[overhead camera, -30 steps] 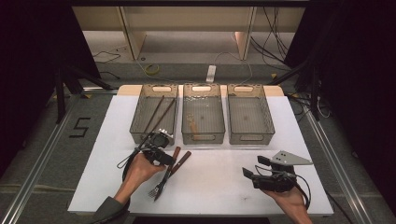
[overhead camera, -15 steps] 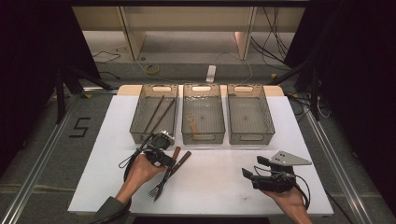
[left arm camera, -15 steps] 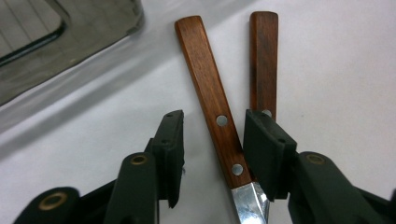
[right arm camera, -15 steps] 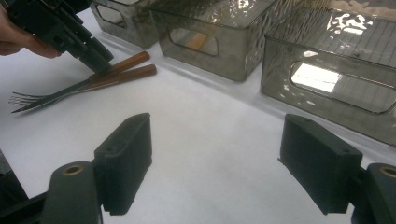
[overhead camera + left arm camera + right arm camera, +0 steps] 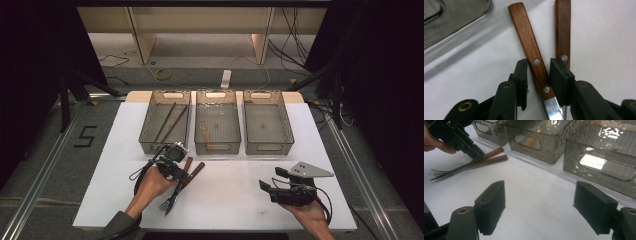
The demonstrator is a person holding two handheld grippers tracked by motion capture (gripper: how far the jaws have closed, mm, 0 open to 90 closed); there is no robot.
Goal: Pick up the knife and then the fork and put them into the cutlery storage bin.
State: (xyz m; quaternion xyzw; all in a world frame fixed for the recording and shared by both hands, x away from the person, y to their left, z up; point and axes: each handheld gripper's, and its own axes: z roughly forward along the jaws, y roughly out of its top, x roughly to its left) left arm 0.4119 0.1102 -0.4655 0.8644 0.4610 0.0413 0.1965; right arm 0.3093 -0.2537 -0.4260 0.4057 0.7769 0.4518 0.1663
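Nearest the person, the right gripper [image 5: 267,186] rests low over the bare white table [image 5: 230,200], its blocky black jaws spread wide with nothing between them; a flat grey three-cornered plate sits on top of it. Across the table, the left gripper [image 5: 538,72] is down on two wooden-handled pieces of cutlery lying crossed on the white surface. Its jaws stand slightly apart, straddling the nearer handle [image 5: 531,50], a smooth reddish-brown wooden slab with round metal rivets that meets a bright steel blade between the jaws; they are close to its sides, not visibly pressing. The second handle [image 5: 563,30], darker and more worn, lies just beside it, outside the jaws. In the right gripper view the steel ends show thin fork tines [image 5: 436,173]. Beyond stand three smoky translucent plastic bins [image 5: 217,128] in a row, each rectangular with cut-out handles; the left one holds slim dark sticks [image 5: 170,122].
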